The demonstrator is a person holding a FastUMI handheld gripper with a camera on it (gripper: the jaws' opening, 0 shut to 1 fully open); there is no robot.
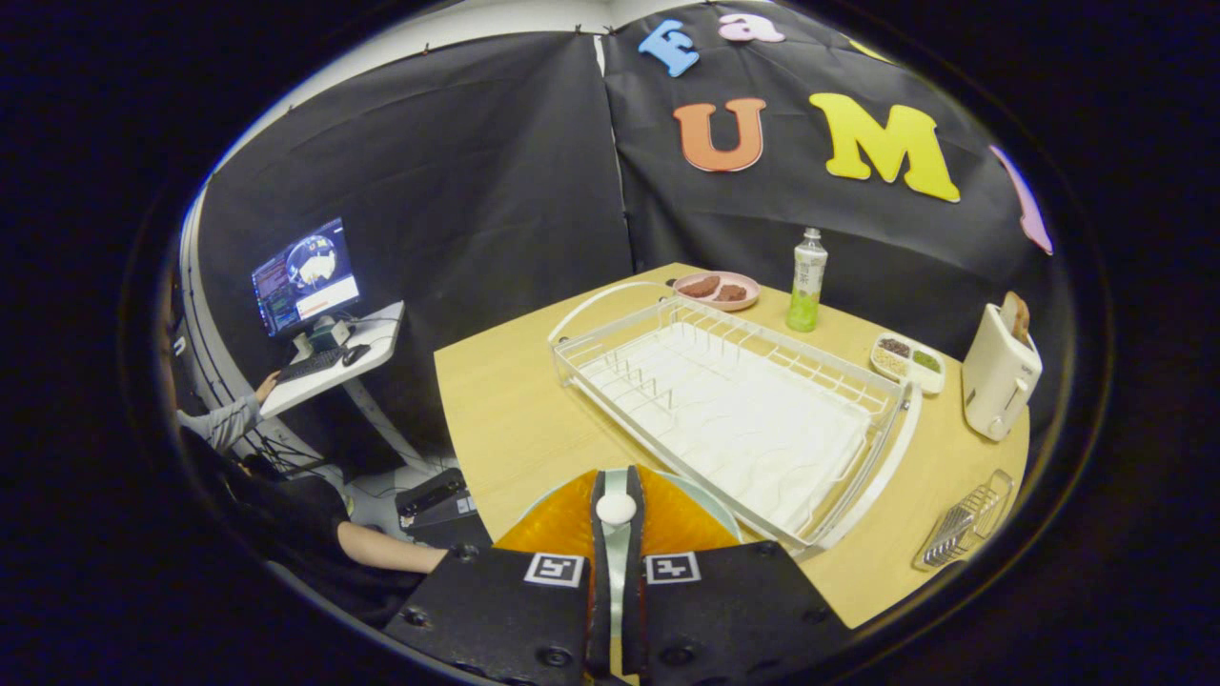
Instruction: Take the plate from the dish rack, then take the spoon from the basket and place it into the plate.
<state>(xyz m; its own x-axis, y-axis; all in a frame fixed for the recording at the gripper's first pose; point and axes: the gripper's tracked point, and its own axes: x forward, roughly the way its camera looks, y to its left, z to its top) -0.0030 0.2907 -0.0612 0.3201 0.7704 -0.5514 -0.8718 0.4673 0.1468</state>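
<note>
My gripper (617,495) is shut on the rim of an orange plate (681,519) with a pale edge. The plate hangs over the near edge of the wooden table (505,410), and it spreads out to both sides of the fingers. Just beyond it stands the white wire dish rack (743,400), with no dishes in its slots. A small wire basket (967,522) sits near the table's front right corner, to the right of the rack. I cannot make out what lies in the basket.
Behind the rack are a pink dish with brown food (717,288) and a green bottle (806,282). A small divided tray (907,362) and a white toaster (997,372) stand at the right. A person (315,534) sits at a desk with a monitor (305,276), left of the table.
</note>
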